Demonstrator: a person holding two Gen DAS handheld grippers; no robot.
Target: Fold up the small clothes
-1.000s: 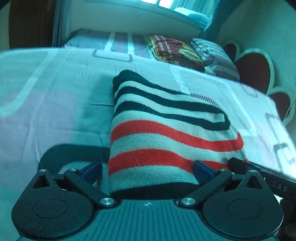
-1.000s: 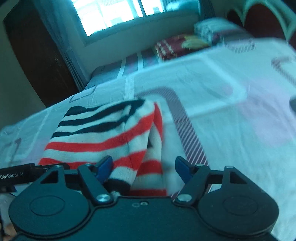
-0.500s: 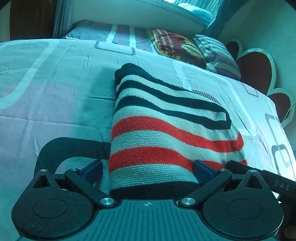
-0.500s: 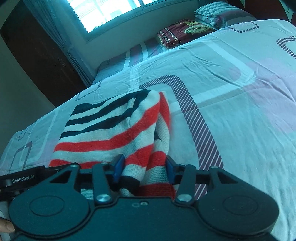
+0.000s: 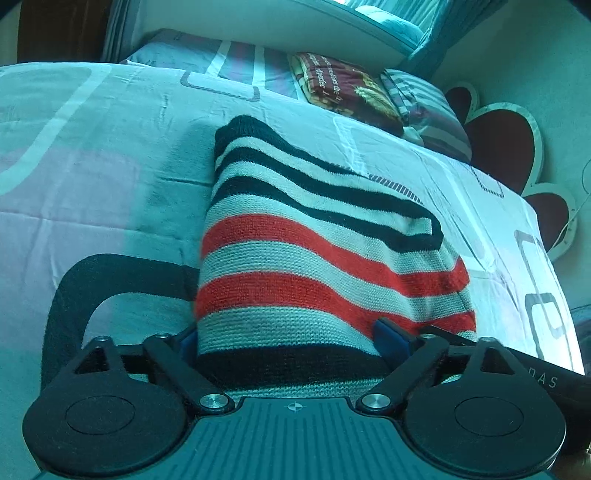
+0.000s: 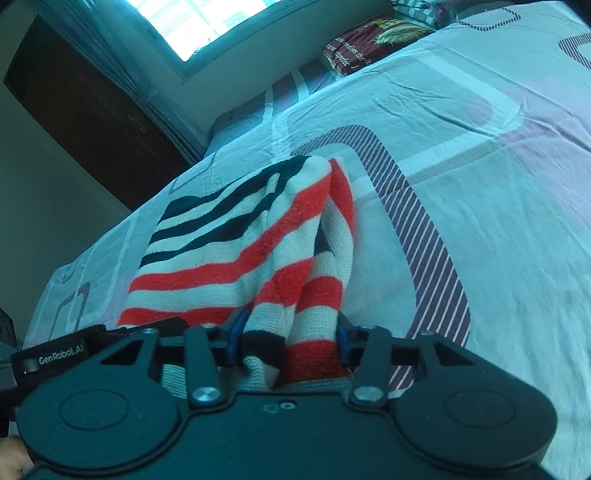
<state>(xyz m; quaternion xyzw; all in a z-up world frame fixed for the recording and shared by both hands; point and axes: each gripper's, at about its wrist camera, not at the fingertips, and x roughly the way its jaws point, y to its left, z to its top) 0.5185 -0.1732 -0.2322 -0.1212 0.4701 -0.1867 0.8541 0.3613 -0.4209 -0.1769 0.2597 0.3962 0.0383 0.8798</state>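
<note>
Striped sweater (image 5: 317, 266) lengthwise away toward pillows, near hem pinched by both grippers' fingers (image 6: 236, 332).

Both cameras sit low, just behind their fingers, close over the bed (image 5: 110, 155). The left view faces the far pillows (image 5: 424, 107) and headboard (image 5: 506, 147) at right; the right view faces the window (image 6: 207, 26) and a dark door (image 6: 92, 110) at left. Both share the striped sweater (image 5: 314, 258) (image 6: 240, 243) and the maroon pillow (image 5: 340, 88) (image 6: 365, 44).
</note>
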